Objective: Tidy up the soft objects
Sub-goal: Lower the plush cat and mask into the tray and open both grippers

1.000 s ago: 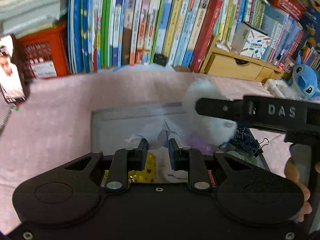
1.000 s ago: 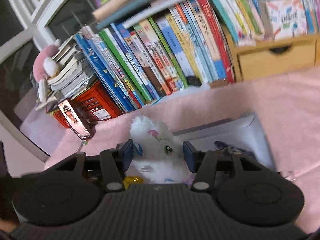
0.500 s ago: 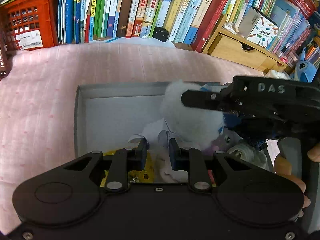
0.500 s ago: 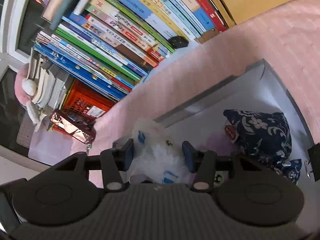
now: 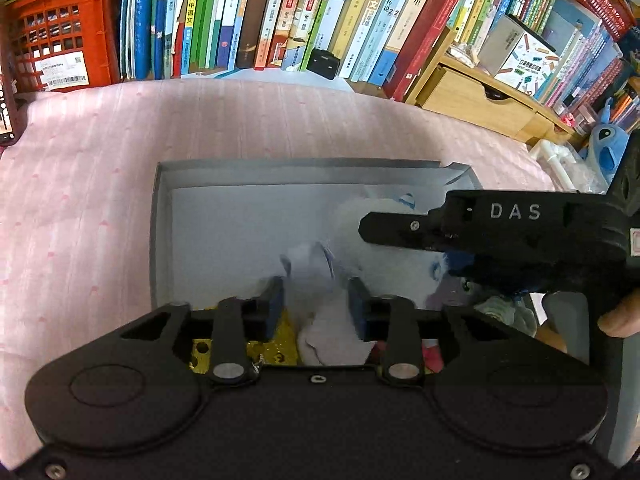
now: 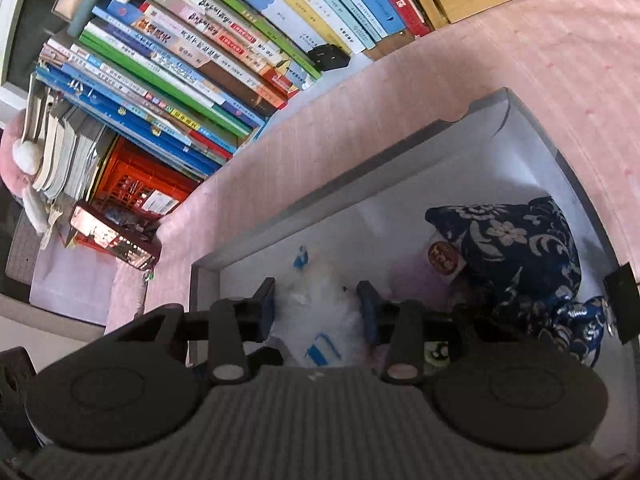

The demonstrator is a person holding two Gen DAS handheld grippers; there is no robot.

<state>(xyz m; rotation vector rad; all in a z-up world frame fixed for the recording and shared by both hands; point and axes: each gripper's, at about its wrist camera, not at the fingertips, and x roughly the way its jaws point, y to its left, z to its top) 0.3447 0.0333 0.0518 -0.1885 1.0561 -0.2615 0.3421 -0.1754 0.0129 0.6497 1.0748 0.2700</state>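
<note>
A grey box (image 5: pixel 160 216) lies open on the pink cloth. My right gripper (image 6: pixel 316 306) is shut on a fluffy white plush toy (image 6: pixel 320 312) and holds it low inside the box (image 6: pixel 360 168). The toy (image 5: pixel 384 264) also shows in the left wrist view, with the right gripper (image 5: pixel 400 232) reaching in from the right. My left gripper (image 5: pixel 316 300) is open around a pale white cloth piece (image 5: pixel 320 320) at the box's near edge. A dark blue floral pouch (image 6: pixel 516 248) lies in the box's right end.
A yellow item (image 5: pixel 280 344) lies under my left gripper. Books (image 5: pixel 280 20) line the back, with a red crate (image 5: pixel 60 40) at the left and a wooden drawer unit (image 5: pixel 480 100) at the right. A blue plush (image 5: pixel 608 140) sits at the far right.
My right gripper has lowered the white plush toy into the box. My left gripper's jaws have spread wider apart around the white cloth piece.
</note>
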